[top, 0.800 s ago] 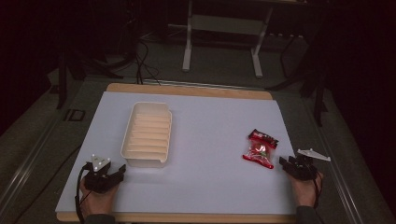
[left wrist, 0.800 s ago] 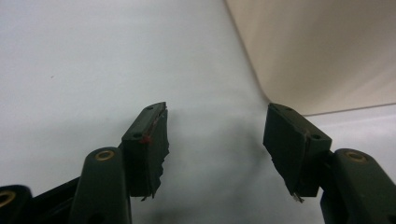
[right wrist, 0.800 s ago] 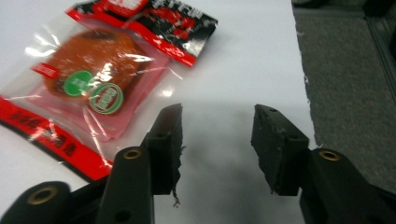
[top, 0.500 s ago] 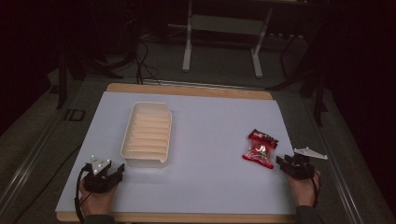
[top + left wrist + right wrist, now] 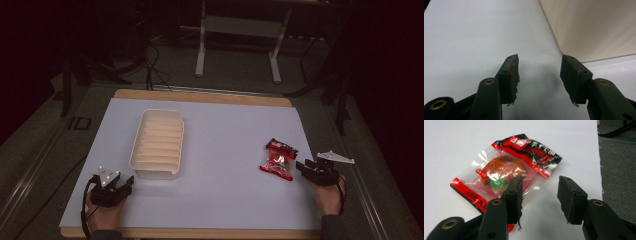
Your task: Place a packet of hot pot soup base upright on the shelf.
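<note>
A red and clear snack packet (image 5: pixel 276 161) with a round orange-brown item inside lies flat on the white sheet at the right. My right gripper (image 5: pixel 302 165) rests just right of it, jaws open and pointing at it. In the right gripper view the packet (image 5: pixel 506 168) lies ahead and left of the open right gripper (image 5: pixel 540 188), whose left jaw overlaps the packet's near edge; nothing is between the pads. A cream ribbed tray (image 5: pixel 156 145) stands empty at the left. My left gripper (image 5: pixel 128 181) sits below its near left corner, open and empty; the tray's wall (image 5: pixel 594 27) rises beyond the left gripper (image 5: pixel 539 68).
The white sheet (image 5: pixel 225 135) covers a wooden board (image 5: pixel 200 96). Its right edge runs close beside the right gripper, with grey floor (image 5: pixel 616 157) past it. A metal stand (image 5: pixel 240 30) and cables lie on the dark floor beyond the table.
My right hand has edged slightly forward beside the packet. The left gripper, the tray and the packet have stayed where they were.
</note>
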`<state>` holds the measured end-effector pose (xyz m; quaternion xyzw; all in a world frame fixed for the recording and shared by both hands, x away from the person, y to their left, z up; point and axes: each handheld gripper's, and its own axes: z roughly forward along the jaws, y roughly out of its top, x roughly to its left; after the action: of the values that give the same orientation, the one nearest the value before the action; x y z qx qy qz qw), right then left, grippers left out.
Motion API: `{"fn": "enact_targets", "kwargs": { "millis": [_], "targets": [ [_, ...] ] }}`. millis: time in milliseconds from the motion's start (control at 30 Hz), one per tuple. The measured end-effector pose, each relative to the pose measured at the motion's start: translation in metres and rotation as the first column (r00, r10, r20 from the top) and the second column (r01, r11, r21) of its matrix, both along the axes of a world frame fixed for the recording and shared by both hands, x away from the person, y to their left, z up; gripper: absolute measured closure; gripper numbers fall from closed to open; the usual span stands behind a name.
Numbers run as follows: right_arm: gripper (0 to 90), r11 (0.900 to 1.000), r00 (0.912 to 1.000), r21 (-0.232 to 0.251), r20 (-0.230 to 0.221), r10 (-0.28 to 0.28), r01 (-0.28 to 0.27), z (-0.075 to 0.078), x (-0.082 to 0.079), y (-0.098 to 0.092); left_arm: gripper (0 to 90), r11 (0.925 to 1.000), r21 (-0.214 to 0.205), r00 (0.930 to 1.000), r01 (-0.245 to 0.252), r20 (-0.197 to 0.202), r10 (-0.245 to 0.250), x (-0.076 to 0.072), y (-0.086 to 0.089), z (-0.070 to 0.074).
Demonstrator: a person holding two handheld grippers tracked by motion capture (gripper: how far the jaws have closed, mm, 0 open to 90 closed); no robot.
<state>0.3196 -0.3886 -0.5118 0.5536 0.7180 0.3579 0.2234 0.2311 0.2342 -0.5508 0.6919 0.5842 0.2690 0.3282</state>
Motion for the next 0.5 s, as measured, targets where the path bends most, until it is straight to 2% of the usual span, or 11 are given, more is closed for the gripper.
{"fn": "enact_targets", "kwargs": {
  "millis": [167, 500],
  "targets": [
    [53.4, 0.9997, 0.9998, -0.012, -0.004, 0.019, -0.019, 0.002, 0.006, 0.000, 47.7, 1.0000, 0.006, 1.0000, -0.002, -0.001, 0.002, 0.000, 0.000, 0.000],
    [50.8, 0.9947, 0.9977, -0.077, -0.006, 0.068, -0.068, 0.008, 0.020, 0.007, 48.5, 0.9999, 0.010, 1.0000, 0.002, -0.001, -0.002, 0.000, -0.001, 0.000]
  ]
}}
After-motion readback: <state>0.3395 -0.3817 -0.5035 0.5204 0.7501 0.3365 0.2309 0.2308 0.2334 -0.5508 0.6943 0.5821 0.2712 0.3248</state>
